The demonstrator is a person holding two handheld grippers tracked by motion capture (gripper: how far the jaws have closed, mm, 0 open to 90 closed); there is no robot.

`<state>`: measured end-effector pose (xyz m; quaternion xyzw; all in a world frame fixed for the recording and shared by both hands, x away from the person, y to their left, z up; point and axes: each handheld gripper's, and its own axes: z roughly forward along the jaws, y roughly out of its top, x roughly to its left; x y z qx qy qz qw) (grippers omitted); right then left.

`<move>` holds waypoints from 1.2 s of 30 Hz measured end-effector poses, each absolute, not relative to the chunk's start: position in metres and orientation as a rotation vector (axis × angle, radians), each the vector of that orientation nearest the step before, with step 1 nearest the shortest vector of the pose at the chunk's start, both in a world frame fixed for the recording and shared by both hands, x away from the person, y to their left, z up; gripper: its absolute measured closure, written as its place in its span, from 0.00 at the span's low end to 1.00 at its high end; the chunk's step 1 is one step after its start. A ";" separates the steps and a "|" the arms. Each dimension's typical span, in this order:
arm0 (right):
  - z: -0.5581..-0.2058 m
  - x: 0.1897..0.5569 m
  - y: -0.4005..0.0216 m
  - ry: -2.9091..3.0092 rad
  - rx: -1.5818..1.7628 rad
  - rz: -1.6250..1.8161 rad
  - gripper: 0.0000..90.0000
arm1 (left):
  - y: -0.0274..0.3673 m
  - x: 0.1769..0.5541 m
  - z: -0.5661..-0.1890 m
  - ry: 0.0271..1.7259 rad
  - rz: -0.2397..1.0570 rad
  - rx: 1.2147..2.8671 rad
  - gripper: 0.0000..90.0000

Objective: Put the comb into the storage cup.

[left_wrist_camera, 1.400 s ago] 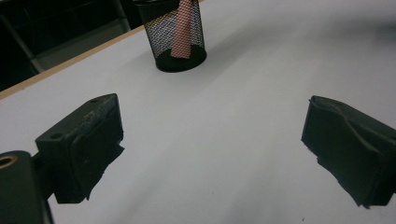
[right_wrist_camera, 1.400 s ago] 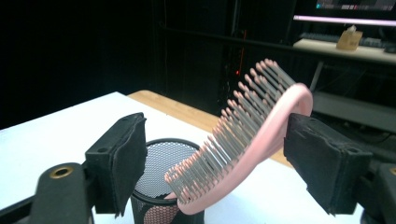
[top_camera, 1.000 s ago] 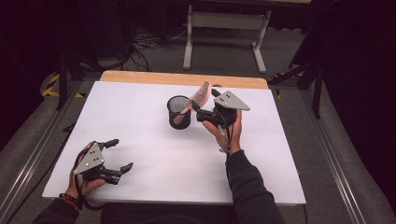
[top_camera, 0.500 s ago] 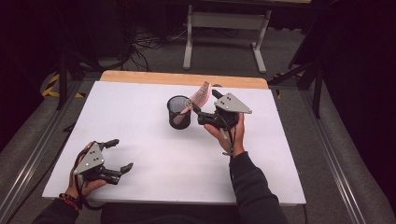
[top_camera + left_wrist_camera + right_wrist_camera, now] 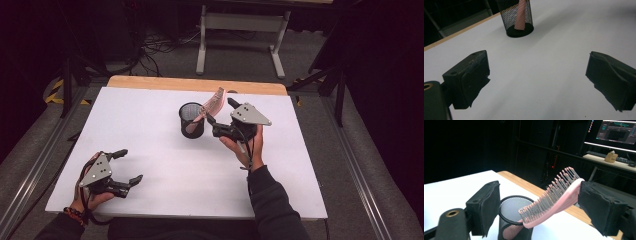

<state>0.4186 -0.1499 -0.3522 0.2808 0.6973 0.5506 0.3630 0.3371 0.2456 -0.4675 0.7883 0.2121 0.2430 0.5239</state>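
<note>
Pink brush (image 5: 554, 200) in mesh cup (image 5: 192, 119) — both grippers' jaws apart, nothing grasped

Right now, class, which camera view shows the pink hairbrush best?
The right gripper view: the hairbrush is close, bristles clear, handle down in the mesh cup. The high view shows it small, leaning from the cup; the left gripper view shows its handle through the mesh.
</note>
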 end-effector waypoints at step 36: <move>-0.354 0.400 -0.158 1.794 0.674 1.412 0.15 | 0.246 0.337 -0.468 0.508 0.582 1.887 0.06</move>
